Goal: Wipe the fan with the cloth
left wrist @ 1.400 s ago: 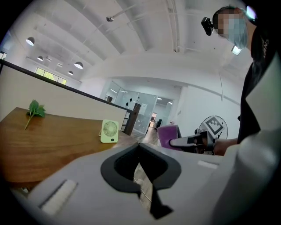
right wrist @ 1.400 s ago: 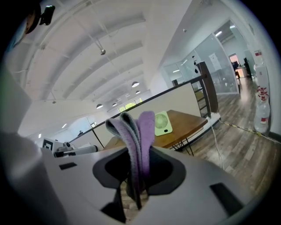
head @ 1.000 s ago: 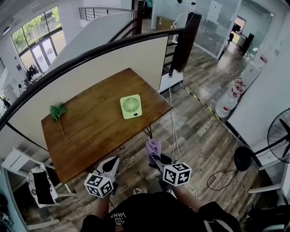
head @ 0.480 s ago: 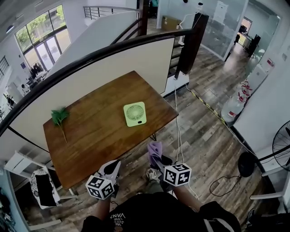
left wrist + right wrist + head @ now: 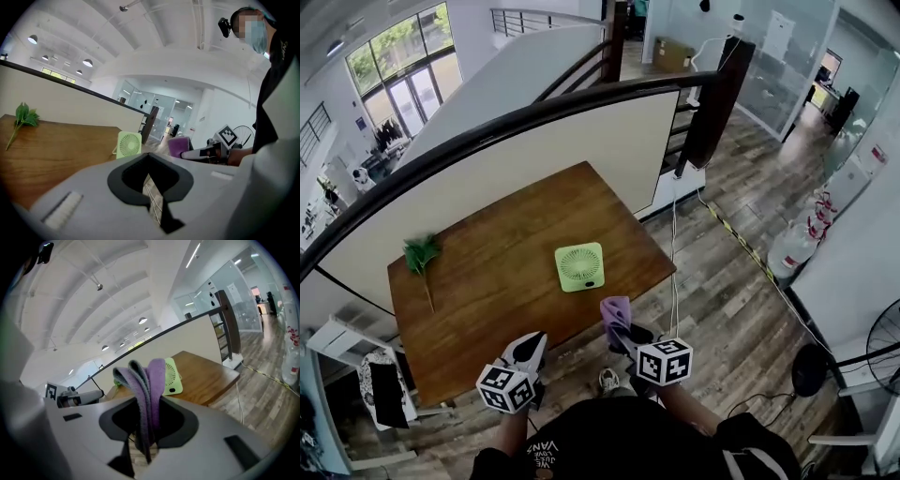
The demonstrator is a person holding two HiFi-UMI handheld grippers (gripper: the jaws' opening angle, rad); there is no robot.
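Note:
The light green square fan (image 5: 579,267) stands on the wooden table (image 5: 487,300), near its right front edge; it also shows in the left gripper view (image 5: 128,144) and the right gripper view (image 5: 172,376). A folded purple cloth (image 5: 616,309) sticks up from my right gripper (image 5: 619,328), which is shut on it (image 5: 146,394). That gripper hangs off the table's front edge, short of the fan. My left gripper (image 5: 529,347) is shut with nothing in it (image 5: 149,182), over the table's front edge, left of the fan.
A green leafy sprig (image 5: 420,253) lies at the table's far left. A cream panel with a dark rail (image 5: 534,122) runs behind the table. A cable (image 5: 673,272) hangs down past the table's right corner onto the plank floor.
Both grippers have moved forward toward the table, and the fan sits closer to them in the head view. The cloth stays in the right gripper.

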